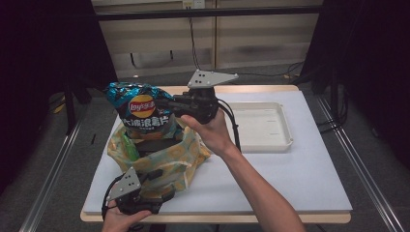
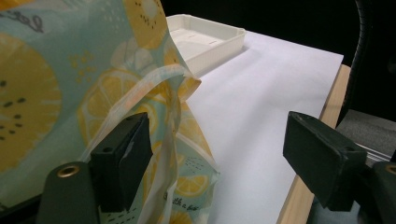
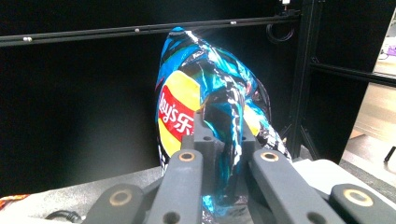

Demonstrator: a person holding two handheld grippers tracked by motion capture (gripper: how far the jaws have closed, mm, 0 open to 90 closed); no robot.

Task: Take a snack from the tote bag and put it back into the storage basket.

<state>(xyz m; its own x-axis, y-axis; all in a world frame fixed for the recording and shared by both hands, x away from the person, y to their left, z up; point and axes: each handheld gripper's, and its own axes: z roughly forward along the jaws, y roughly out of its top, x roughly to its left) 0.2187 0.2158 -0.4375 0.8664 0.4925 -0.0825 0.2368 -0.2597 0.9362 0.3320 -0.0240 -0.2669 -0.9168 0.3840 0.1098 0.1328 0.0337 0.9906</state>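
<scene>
A blue Lay's chip bag point(image 1: 141, 110) hangs upright over the mouth of a lemon-print tote bag point(image 1: 164, 159). My right gripper point(image 1: 167, 107) is shut on the chip bag's crinkled side edge. In the right gripper view the foil of the chip bag point(image 3: 205, 93) is pinched between the jaws of that gripper point(image 3: 224, 135). My left gripper point(image 1: 162, 186) rests at the tote's near corner by the table's front edge. In the left gripper view this gripper point(image 2: 215, 149) stands open, with the tote bag point(image 2: 46, 84) and its strap point(image 2: 159, 140) lying against the inside of the left jaw.
A shallow white tray point(image 1: 263, 145) sits to the right of the tote, and its rim point(image 2: 224, 46) appears beyond the fabric. The white table top point(image 1: 290, 179) ends in a wooden edge at the front. Dark frame posts and cables stand around the table.
</scene>
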